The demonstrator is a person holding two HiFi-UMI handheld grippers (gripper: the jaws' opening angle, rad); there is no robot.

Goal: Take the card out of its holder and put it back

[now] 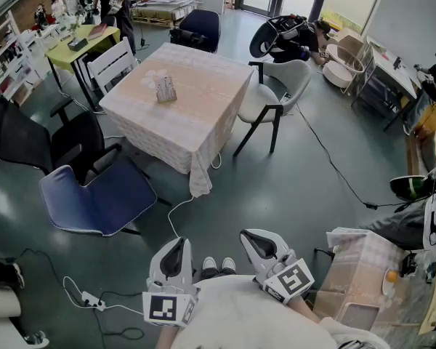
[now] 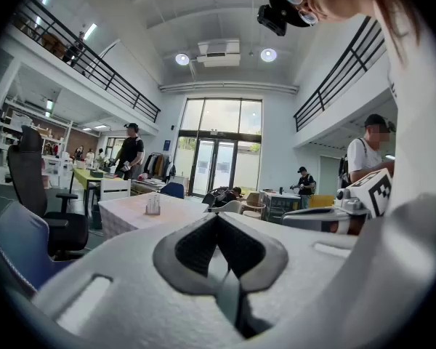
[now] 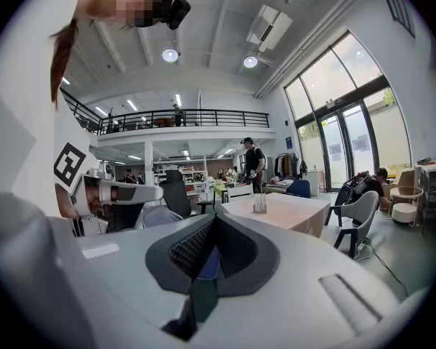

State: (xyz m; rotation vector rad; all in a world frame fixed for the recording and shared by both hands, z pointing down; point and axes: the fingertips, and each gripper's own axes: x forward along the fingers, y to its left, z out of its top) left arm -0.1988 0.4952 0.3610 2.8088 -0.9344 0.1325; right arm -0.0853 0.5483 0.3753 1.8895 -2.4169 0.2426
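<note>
Closest in the head view, the left gripper (image 1: 176,247) and right gripper (image 1: 256,240) sit side by side, well short of the table (image 1: 203,115). The card holder (image 1: 166,88) stands upright near the table's middle.

From the left gripper view, its jaws are pressed together with nothing between them. The holder (image 2: 153,204) is far ahead on the table.

From the right gripper view, its jaws are likewise closed and empty, and the holder (image 3: 259,203) is on the table.

The card is too small to make out. It is likely thin, light and bendy, so pinch its exposed top edge. The holder may slide or tip, so brace its base.
</note>
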